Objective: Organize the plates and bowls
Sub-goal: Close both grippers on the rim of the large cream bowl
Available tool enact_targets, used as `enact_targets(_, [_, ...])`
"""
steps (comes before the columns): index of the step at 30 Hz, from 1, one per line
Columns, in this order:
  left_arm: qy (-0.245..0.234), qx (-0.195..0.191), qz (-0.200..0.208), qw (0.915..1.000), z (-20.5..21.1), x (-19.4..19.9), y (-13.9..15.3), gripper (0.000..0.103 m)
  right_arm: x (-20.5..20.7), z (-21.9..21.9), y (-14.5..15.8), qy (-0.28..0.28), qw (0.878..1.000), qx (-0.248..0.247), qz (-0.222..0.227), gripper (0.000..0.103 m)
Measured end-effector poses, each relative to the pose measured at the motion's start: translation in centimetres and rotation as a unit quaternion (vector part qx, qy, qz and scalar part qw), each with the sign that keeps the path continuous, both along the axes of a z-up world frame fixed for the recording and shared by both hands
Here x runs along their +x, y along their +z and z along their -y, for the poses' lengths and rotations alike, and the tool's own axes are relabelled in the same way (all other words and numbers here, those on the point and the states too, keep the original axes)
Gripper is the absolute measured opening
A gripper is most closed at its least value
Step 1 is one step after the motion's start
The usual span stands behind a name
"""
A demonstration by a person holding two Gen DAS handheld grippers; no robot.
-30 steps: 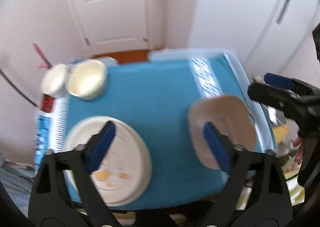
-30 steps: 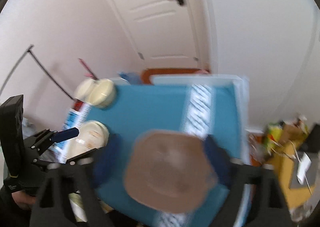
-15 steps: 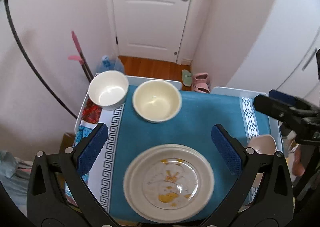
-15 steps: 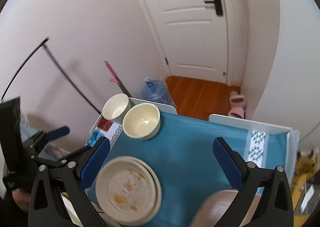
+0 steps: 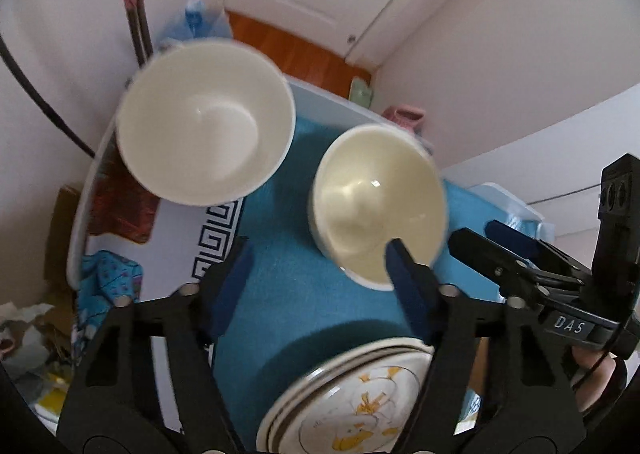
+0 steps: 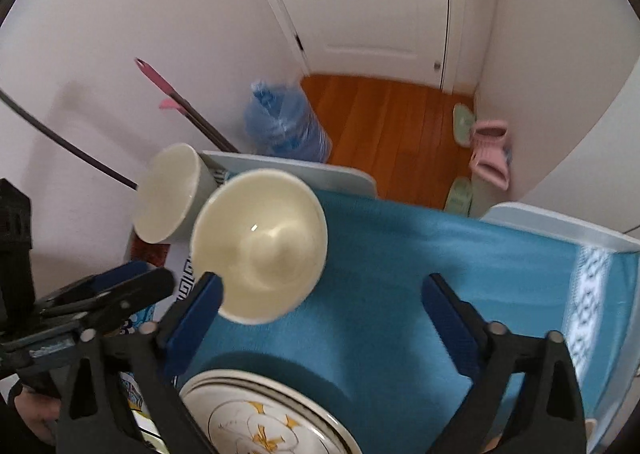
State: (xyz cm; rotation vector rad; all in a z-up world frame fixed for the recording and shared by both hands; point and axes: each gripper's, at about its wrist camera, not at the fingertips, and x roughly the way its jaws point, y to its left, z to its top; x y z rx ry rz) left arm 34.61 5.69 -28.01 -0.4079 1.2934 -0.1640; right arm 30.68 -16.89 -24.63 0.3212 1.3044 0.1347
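Note:
A white bowl (image 5: 204, 122) and a cream bowl (image 5: 378, 200) stand side by side at the table's far left. They also show in the right wrist view, white bowl (image 6: 166, 194) and cream bowl (image 6: 260, 244). A stack of plates with a yellow print (image 5: 356, 398) (image 6: 264, 418) lies nearer. My left gripper (image 5: 320, 290) is open, its right finger at the cream bowl's near rim. My right gripper (image 6: 328, 310) is open and empty, its left finger beside the cream bowl.
A blue cloth (image 6: 420, 266) covers the table (image 6: 560, 228). Beyond it are a blue water jug (image 6: 284, 126), a pink-handled mop (image 6: 176, 102), slippers (image 6: 488, 154) and a white door (image 6: 368, 2). The right gripper shows in the left wrist view (image 5: 520, 258).
Both grippers have moved forward and down toward the two bowls, which now look much larger. The plates have slid to the bottom of both views. The brown dish is out of view.

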Motion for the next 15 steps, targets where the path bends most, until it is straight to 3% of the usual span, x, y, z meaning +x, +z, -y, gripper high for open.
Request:
enact_targets(1, [-0.003, -0.004, -0.007, 1.0, 0.2, 0.2, -0.6, 0.053, 0.2, -0.1, -0.6, 0.001, 1.0, 0.005, -0.008, 0.075])
enact_targets(5, [-0.012, -0.006, -0.019, 0.9997, 1.0, 1.3, -2.2, 0.048, 1.1, -0.6, -2.3, 0.002, 0.999, 0.018, -0.03, 0.064])
enact_targets(10, [-0.018, -0.009, -0.031, 0.9993, 0.8, 2.3, -3.3, 0.022, 1.9, -0.7, -3.4, 0.006, 0.999, 0.024, -0.043, 0.043])
enact_targets(14, [-0.028, -0.001, -0.032, 0.9991, 0.9, 2.5, -3.1, 0.018, 2.5, -1.0, -3.9, 0.009, 0.999, 0.024, -0.043, 0.028])
enact_targets(15, [-0.03, 0.004, -0.031, 0.9991, 1.1, 2.5, -3.1, 0.017, 2.7, -1.2, -3.9, 0.013, 0.999, 0.021, -0.043, 0.017])
